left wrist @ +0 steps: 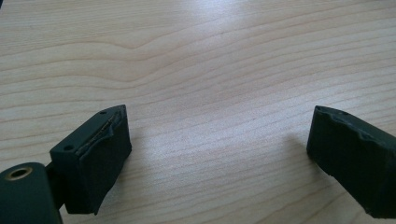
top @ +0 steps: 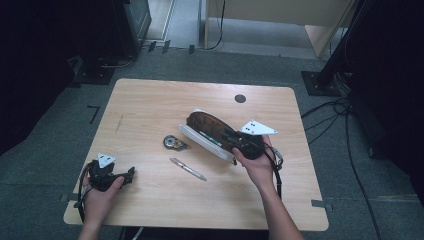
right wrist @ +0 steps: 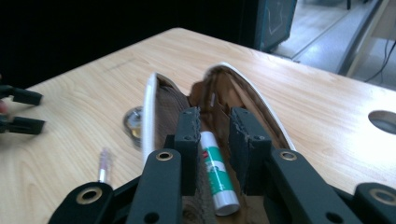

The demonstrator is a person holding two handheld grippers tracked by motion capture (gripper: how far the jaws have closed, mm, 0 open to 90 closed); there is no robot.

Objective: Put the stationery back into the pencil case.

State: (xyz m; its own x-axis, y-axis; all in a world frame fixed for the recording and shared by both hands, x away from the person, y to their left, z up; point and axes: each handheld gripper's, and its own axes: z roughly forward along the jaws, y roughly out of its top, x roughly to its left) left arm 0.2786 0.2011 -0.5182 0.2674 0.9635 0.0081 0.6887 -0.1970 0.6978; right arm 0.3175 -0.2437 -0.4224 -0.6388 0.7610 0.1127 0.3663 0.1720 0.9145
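Brown pencil case (right wrist: 219,100), white-rimmed, glue stick (right wrist: 217,175) inside, pinched by right claw (right wrist: 215,135); left claw (left wrist: 217,140) apart.

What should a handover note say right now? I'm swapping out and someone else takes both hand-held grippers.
Right hand-held gripper: jaws nearly shut around the white-and-green glue stick inside the open brown pencil case.
Left hand-held gripper: open, empty, low over bare table at the near left.
Pen and tape roll lie on the table in front of the case.
Done: glue stick is in the case.
Left, probably: release it, then load the pen and tape roll.
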